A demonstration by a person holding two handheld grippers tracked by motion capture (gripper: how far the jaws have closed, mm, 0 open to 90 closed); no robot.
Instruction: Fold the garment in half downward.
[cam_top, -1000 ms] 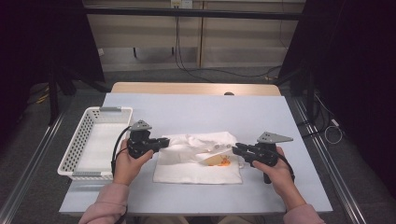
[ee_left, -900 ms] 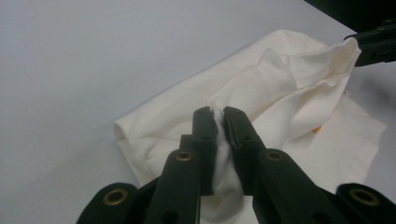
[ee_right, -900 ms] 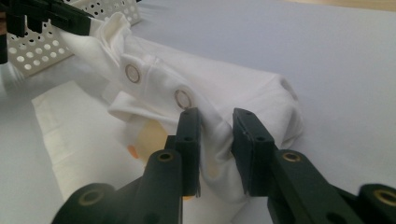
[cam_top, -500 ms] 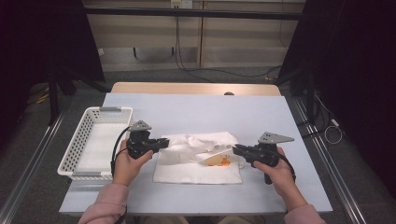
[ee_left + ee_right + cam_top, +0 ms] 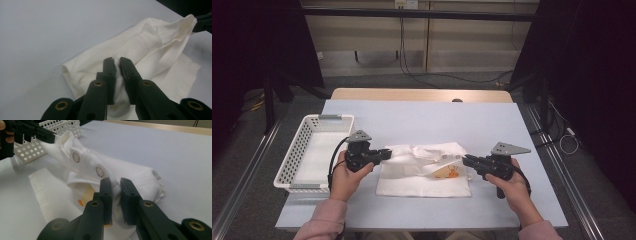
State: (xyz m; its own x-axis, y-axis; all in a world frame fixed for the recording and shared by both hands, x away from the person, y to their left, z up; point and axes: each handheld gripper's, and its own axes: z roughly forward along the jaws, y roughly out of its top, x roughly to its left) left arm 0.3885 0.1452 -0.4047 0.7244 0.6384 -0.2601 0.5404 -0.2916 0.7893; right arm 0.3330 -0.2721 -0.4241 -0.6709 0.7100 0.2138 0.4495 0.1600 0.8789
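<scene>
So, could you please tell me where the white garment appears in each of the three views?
High view: white garment lies at centre, between both grippers.
Left gripper view: centre to upper right, pinched in the jaws.
Right gripper view: centre, snap buttons facing up, cloth between the jaws.
Shared landmark: light blue table.

Table with pale blue-grey top, wooden strip along far edge. Directly on it: white perforated plastic basket near left edge, long side running front to back; cream-white garment at centre front, partly folded flat, upper layer bunched, two round snap buttons and small orange print near right end. Basket and garment apart, bare tabletop between.
</scene>
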